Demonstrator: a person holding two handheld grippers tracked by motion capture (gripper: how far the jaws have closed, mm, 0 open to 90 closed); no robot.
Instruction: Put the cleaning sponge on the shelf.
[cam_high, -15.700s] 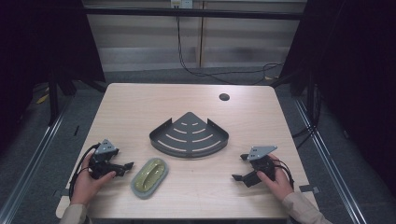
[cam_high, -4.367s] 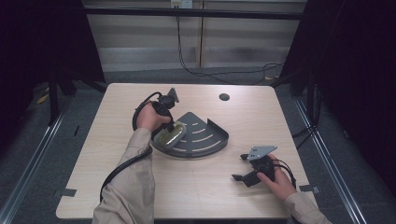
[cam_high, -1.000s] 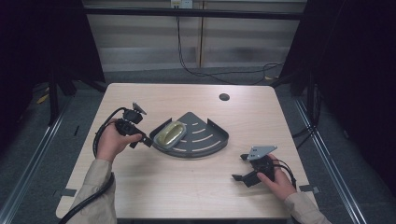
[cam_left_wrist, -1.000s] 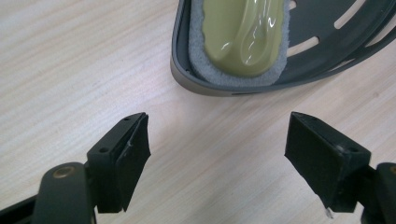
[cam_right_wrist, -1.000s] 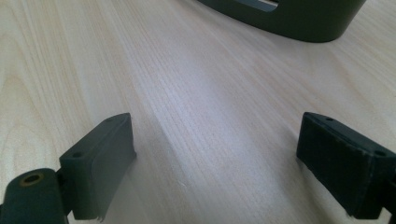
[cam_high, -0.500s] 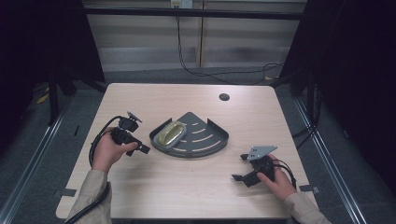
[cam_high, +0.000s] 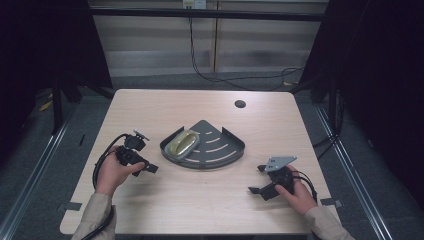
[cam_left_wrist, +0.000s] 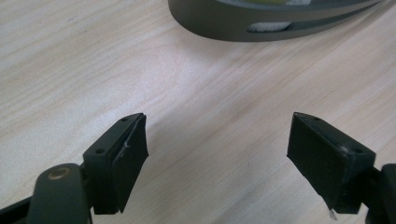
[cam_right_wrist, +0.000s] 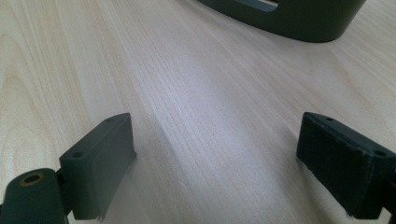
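Left gripper (cam_high: 145, 166) sits at about 8 o'clock on the desk (cam_high: 200, 205), held in the person's left hand (cam_high: 112, 172), cable looping off to its left. Jaws spread wide, nothing between them; left gripper view shows bare wood grain between the pads (cam_left_wrist: 128, 156) and the tray wall across the top edge. It is near the tray's left side, not touching it.

Dark quarter-round tray (cam_high: 220, 150) sits at desk centre, curved rim toward the person, slots in its floor. Soap dish (cam_high: 182, 143), oval, yellow-green, lies inside the tray in its left corner, about 9 o'clock within the tray, tilted against the wall.

Small dark hole (cam_high: 240, 104) at 1 o'clock of the desk, well apart from the tray.

Right gripper (cam_high: 260, 184) at about 4 o'clock, held in the right hand (cam_high: 295, 192), grey three-cornered plate on top. Jaws wide apart, empty; right gripper view shows bare desk between them and the tray wall (cam_right_wrist: 299, 18) far ahead. Well apart from the tray.
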